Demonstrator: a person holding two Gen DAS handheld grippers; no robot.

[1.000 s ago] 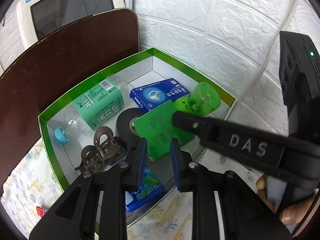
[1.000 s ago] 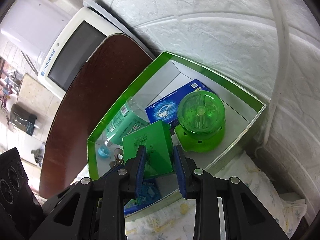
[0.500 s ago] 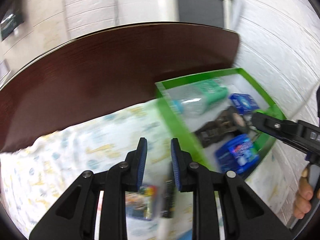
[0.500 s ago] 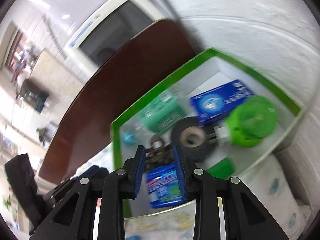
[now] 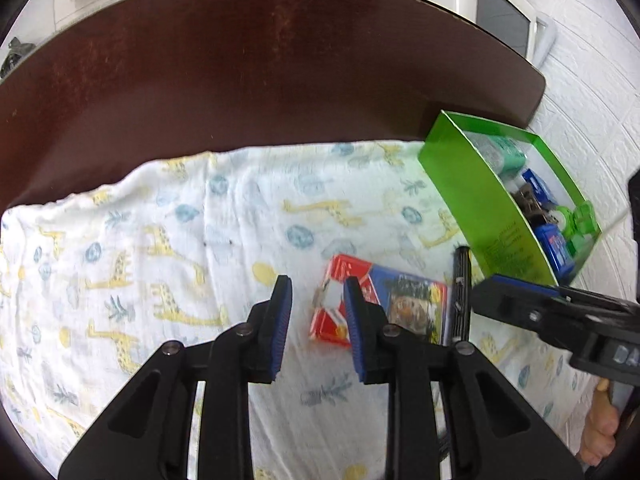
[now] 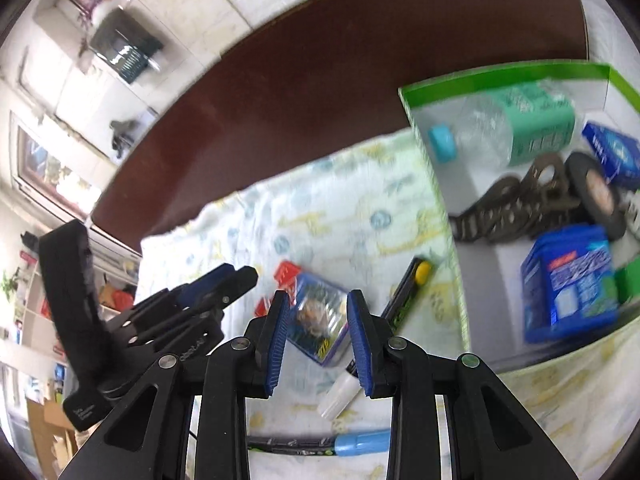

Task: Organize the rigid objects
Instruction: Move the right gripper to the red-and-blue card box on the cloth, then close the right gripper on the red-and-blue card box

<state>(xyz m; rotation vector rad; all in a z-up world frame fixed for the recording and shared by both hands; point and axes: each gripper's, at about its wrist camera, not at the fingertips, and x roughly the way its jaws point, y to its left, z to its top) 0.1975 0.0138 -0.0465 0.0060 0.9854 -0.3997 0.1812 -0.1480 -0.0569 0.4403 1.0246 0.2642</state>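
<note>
Now, step: fetching next item, card pack [image 5: 380, 306] outside green box [image 5: 476, 196].
Left tool [image 5: 316, 312]: narrowly parted, empty.
Right tool [image 6: 318, 332]: narrowly parted, empty.
Next: spread wider, straddle the pack.

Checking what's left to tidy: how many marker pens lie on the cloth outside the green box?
2. The white-capped marker lies diagonally between the card pack and the green box. The blue-capped marker lies crosswise nearer the camera, below the right gripper. Others may be hidden.
</note>
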